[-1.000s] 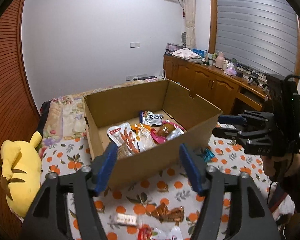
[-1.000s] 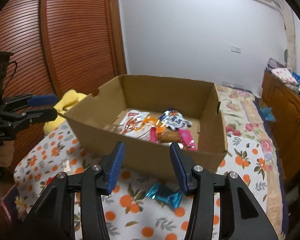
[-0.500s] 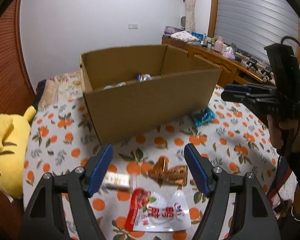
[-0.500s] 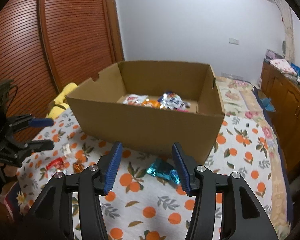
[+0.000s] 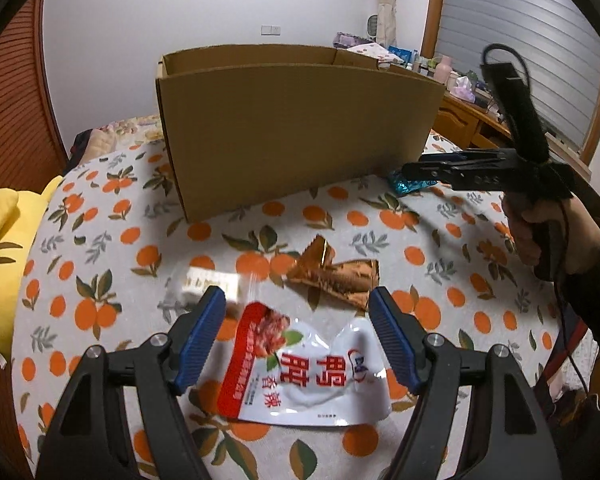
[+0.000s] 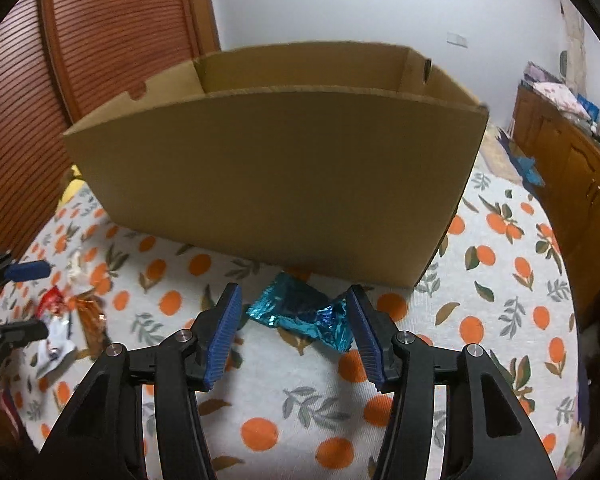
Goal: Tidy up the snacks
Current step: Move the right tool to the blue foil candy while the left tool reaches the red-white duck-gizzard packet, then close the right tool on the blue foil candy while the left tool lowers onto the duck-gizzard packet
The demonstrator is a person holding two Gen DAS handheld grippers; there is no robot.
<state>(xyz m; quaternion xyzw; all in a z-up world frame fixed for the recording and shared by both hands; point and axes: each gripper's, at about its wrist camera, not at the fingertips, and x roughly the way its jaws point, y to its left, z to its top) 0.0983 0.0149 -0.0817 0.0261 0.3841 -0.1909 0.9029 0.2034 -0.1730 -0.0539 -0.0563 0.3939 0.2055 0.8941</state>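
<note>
A cardboard box [image 5: 296, 128] is seen standing on a table [image 5: 100, 240] covered with an orange-print cloth, with several snacks lying loose in front of it. The left hand-held gripper [image 5: 298, 334] is held released above a red-and-white snack pouch [image 5: 300, 368], its blue pads spread to either side of the pouch's upper end without pressing on it. A small white wrapped sweet [image 5: 210, 280] and a brown foil wrapper [image 5: 336, 274] lie just beyond. The right hand-held gripper [image 6: 294, 334] is likewise unclenched, its jaws standing either side of a crumpled blue foil packet [image 6: 300, 314] that rests on the cloth close to the box's near wall; whether the right-hand pad touches the foil cannot be told. A yellow plush toy [image 5: 0, 264] is seen at the table's edge.
</note>
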